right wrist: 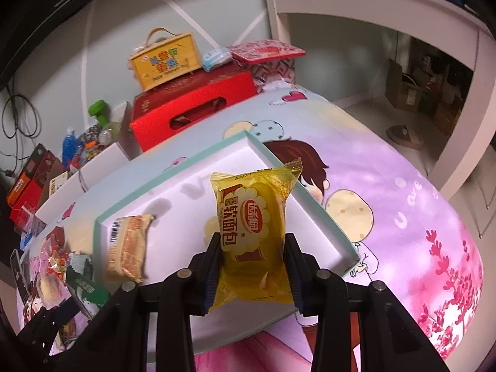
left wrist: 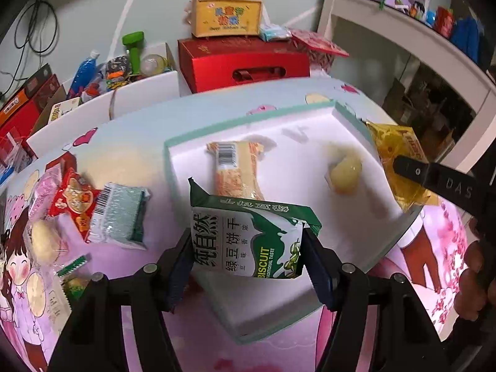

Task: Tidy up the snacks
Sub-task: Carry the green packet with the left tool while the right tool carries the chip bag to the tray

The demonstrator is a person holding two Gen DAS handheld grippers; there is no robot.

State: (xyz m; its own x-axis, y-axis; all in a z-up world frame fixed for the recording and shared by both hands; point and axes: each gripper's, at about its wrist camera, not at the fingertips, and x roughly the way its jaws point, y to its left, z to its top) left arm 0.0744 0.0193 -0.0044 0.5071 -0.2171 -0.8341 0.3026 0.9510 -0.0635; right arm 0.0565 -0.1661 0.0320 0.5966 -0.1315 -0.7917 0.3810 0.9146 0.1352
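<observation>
my left tongs [left wrist: 248, 248] clamped on green-white foil biscuit packet [left wrist: 248, 238] | right tongs [right wrist: 252, 266] clamped mid-body on soft yellow plastic bread packet [right wrist: 252, 232] | both light, crushable, slippery; grip gently | over white teal-rimmed box [left wrist: 173, 161]

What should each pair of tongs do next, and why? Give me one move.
Probably lower the left tongs and release the green biscuit pack into the white tray. It is clamped above the tray's near part, beside the orange snack pack already inside. The right tongs hold the yellow bread pack and can follow.
</observation>
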